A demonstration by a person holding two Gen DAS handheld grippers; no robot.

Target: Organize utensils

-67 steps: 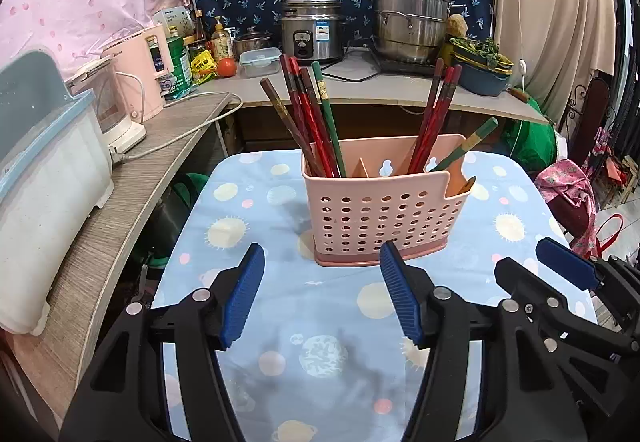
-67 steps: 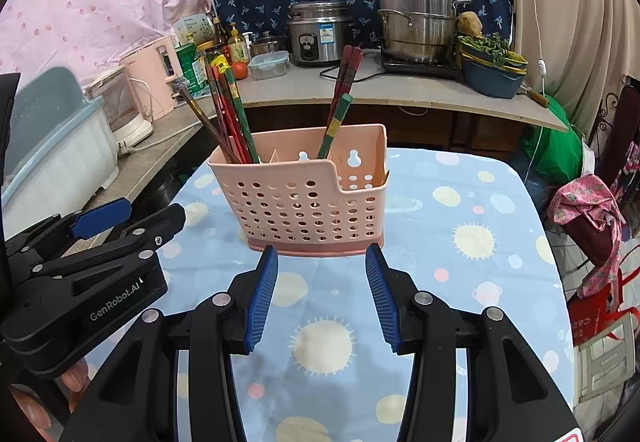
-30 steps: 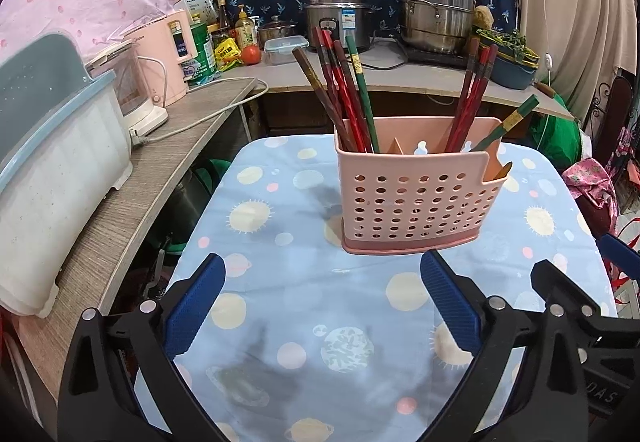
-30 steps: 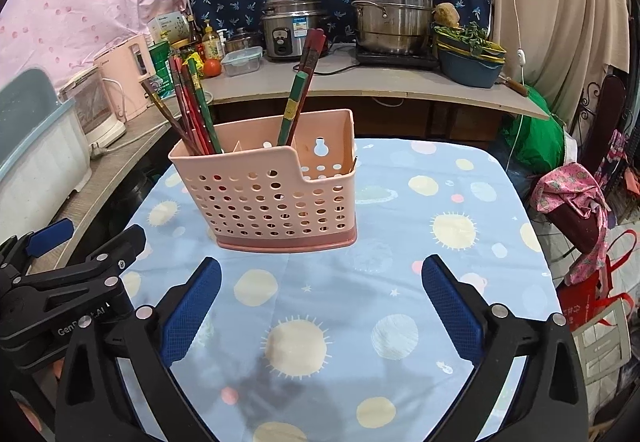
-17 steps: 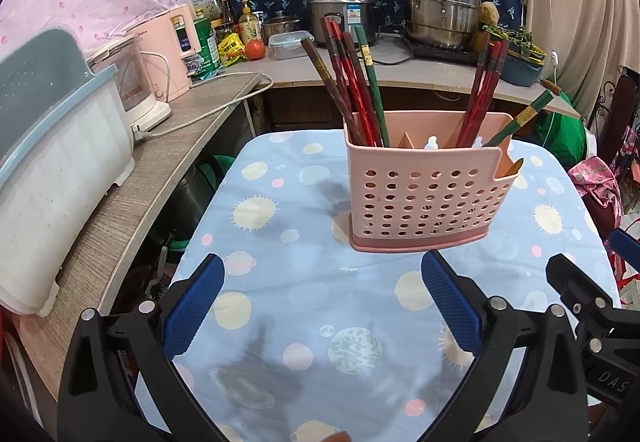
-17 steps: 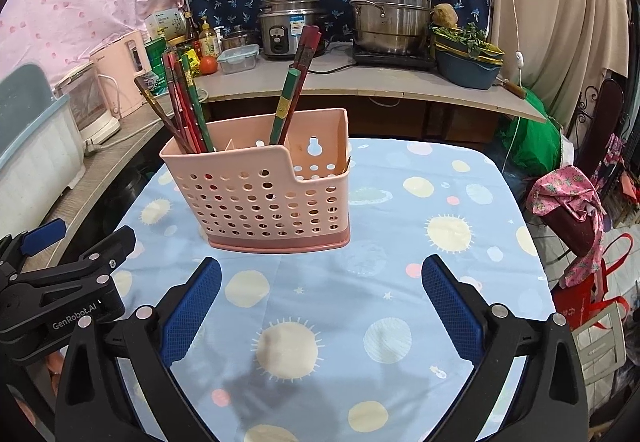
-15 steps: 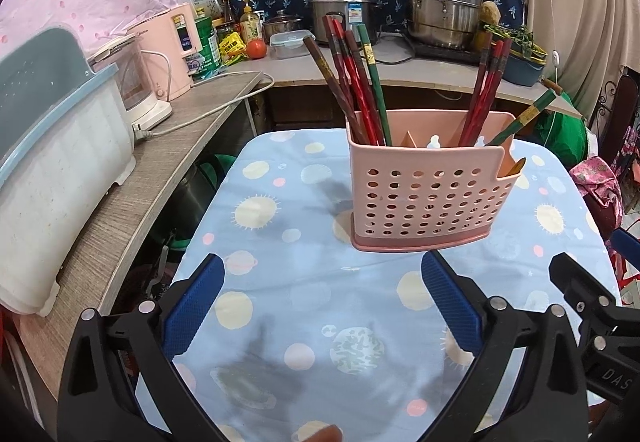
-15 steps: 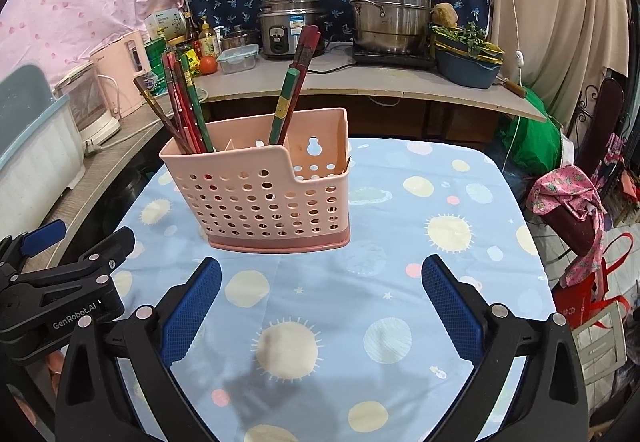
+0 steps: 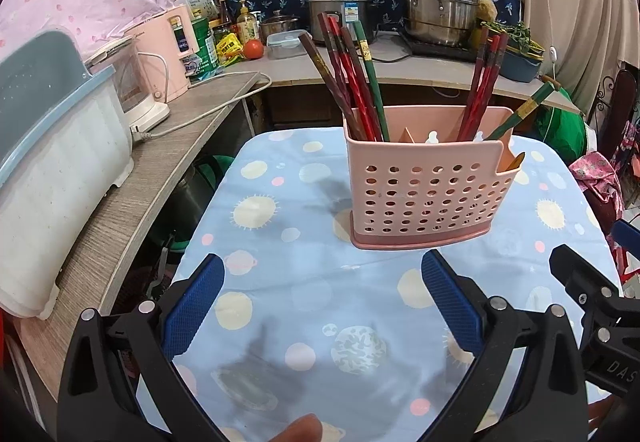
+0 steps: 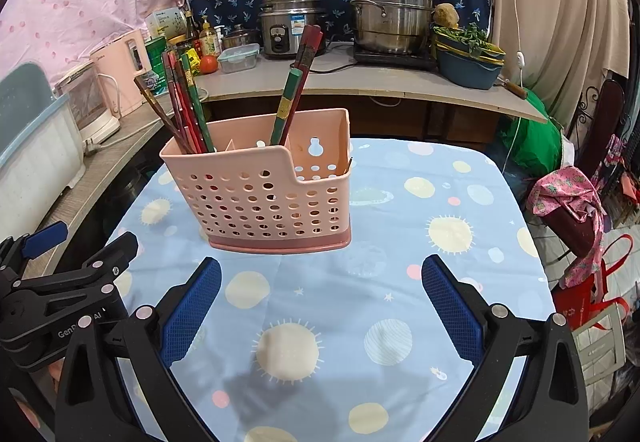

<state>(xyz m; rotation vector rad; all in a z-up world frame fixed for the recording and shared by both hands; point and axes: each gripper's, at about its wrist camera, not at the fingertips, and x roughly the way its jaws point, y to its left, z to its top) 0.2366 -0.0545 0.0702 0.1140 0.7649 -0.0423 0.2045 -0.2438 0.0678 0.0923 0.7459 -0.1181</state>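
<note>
A pink perforated utensil holder (image 9: 428, 193) (image 10: 260, 197) stands upright on the blue patterned tablecloth (image 9: 320, 302) (image 10: 360, 282). Red, brown and green chopsticks (image 9: 352, 81) (image 10: 184, 105) lean in its left compartment. More chopsticks (image 9: 486, 81) (image 10: 294, 89) stand in the right compartment. My left gripper (image 9: 322, 298) hovers open in front of the holder, nothing between its blue pads. My right gripper (image 10: 320, 302) is open too, just right of the left one, empty. A fingertip (image 9: 298, 428) shows at the bottom edge.
A wooden counter (image 9: 192, 113) runs along the left with a white-and-blue bin (image 9: 48, 169) and pink appliances (image 9: 168, 53). The back counter holds a rice cooker (image 10: 290, 25), steel pots (image 10: 392, 13) and a blue bowl (image 10: 468, 61). A pink bag (image 10: 568, 205) sits right of the table.
Both grippers opened wide from a narrower gap and pulled back slightly from the holder. Over the last half second almost nothing moved.
</note>
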